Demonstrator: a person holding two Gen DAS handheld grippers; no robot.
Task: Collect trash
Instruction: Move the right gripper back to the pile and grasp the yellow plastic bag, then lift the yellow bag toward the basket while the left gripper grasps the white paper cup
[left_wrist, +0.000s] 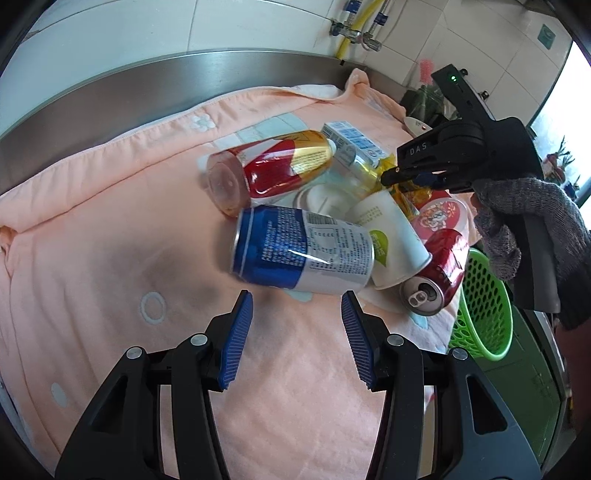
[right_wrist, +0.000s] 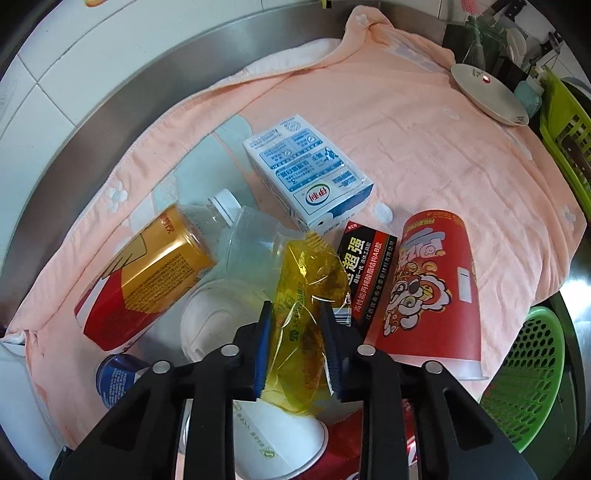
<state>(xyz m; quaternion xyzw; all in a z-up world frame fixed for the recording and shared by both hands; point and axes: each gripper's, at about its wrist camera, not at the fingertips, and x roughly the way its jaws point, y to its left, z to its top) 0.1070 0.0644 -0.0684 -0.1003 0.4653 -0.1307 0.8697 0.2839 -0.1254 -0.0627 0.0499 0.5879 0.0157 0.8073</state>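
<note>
Right claw (right_wrist: 295, 347) on one yellow wrapper (right_wrist: 306, 295)

A home kitchen is shown: white wall tiles (left_wrist: 229, 22), water taps (left_wrist: 354, 35), a steel counter (left_wrist: 110, 96), and a plate (right_wrist: 487, 96) by a dish rack (right_wrist: 565, 125).
</note>
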